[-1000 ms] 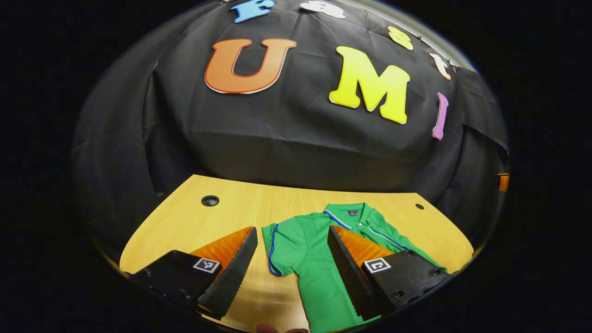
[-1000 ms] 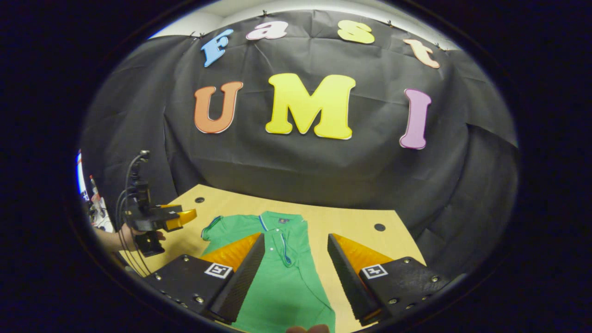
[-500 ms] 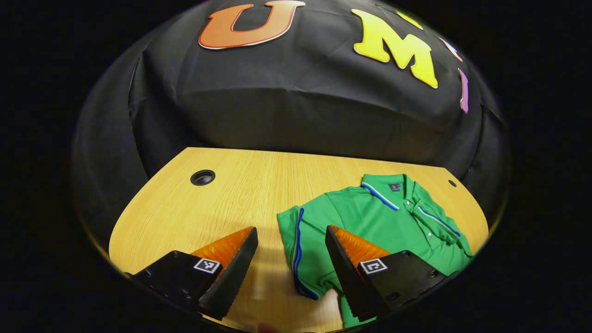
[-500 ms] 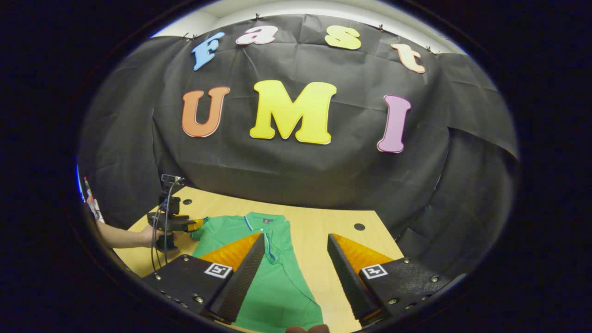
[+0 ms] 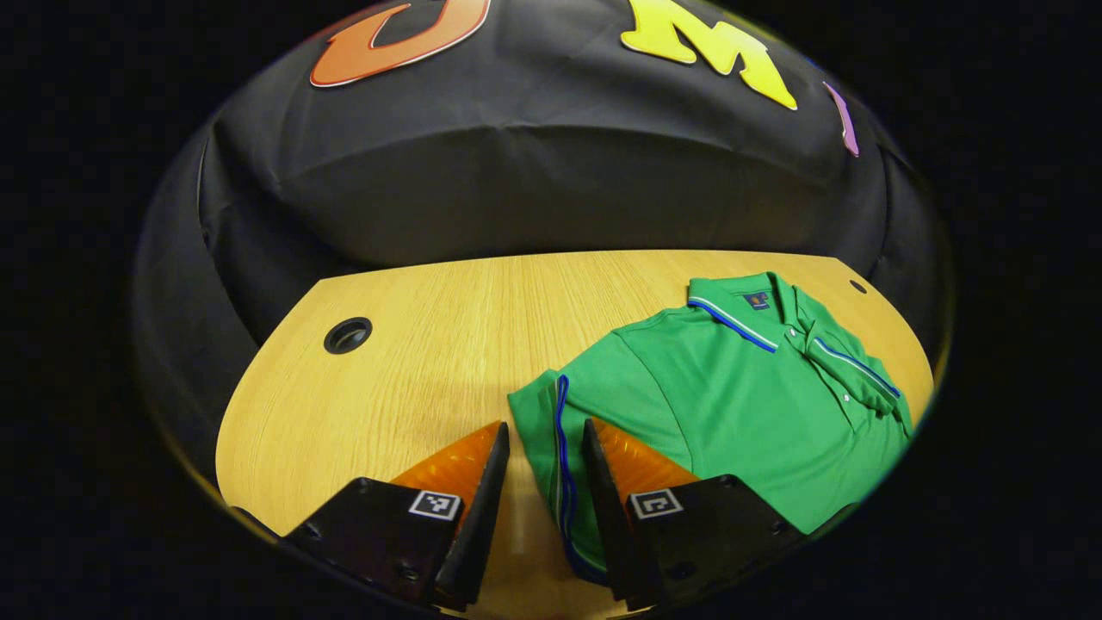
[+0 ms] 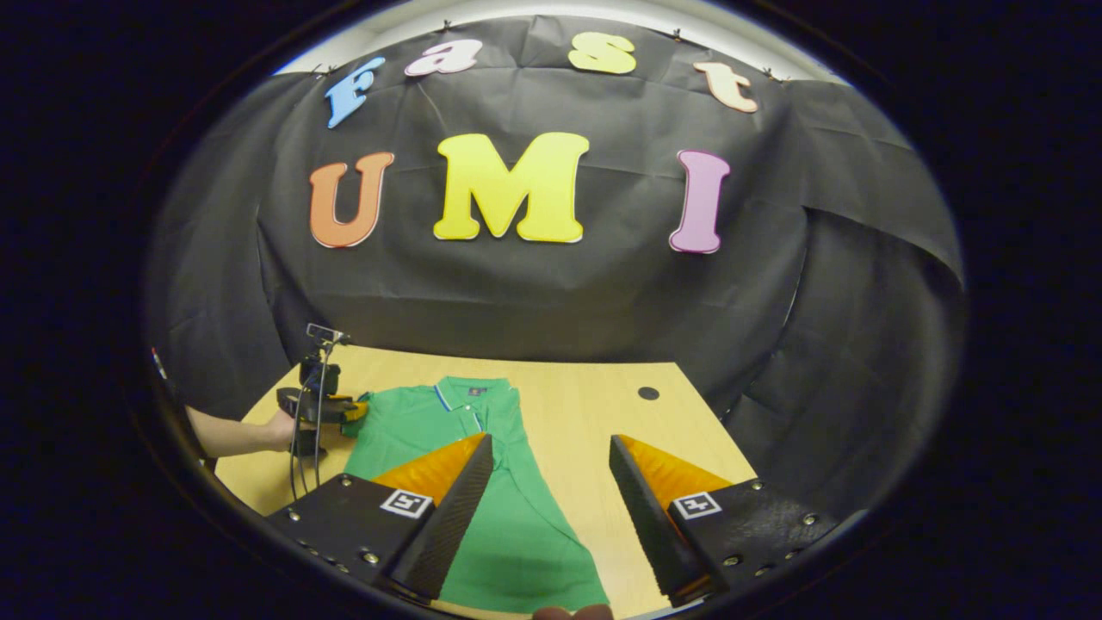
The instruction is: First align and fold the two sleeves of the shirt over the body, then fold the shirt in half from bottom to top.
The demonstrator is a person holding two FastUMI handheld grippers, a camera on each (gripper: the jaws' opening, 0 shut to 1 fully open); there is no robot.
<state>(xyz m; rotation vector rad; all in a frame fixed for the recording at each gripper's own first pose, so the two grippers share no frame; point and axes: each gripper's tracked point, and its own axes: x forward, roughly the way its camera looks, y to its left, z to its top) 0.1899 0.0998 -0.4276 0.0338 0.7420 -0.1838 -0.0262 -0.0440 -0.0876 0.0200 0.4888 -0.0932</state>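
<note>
My left claw [image 5: 544, 508] half-open astride green polo shirt [image 5: 740, 405] sleeve hem; pinch low. Right claw [image 6: 551, 508] wide open.

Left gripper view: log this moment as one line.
left hand-held gripper: straddling sleeve, not shut | right hand-held gripper: open above shirt | unfolded

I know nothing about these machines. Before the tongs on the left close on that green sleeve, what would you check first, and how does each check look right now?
1. Left sleeve edge sits between the left tongs: ok.
2. Left tongs grip the cloth: not ok, a gap shows on either side of the edge.
3. Shirt lies flat on the table: ok.
4. Right tongs clear of the cloth: ok, open and above it.
5. Right sleeve folded over the body: cannot tell.
6. Bottom hem not folded up: cannot tell.
</note>
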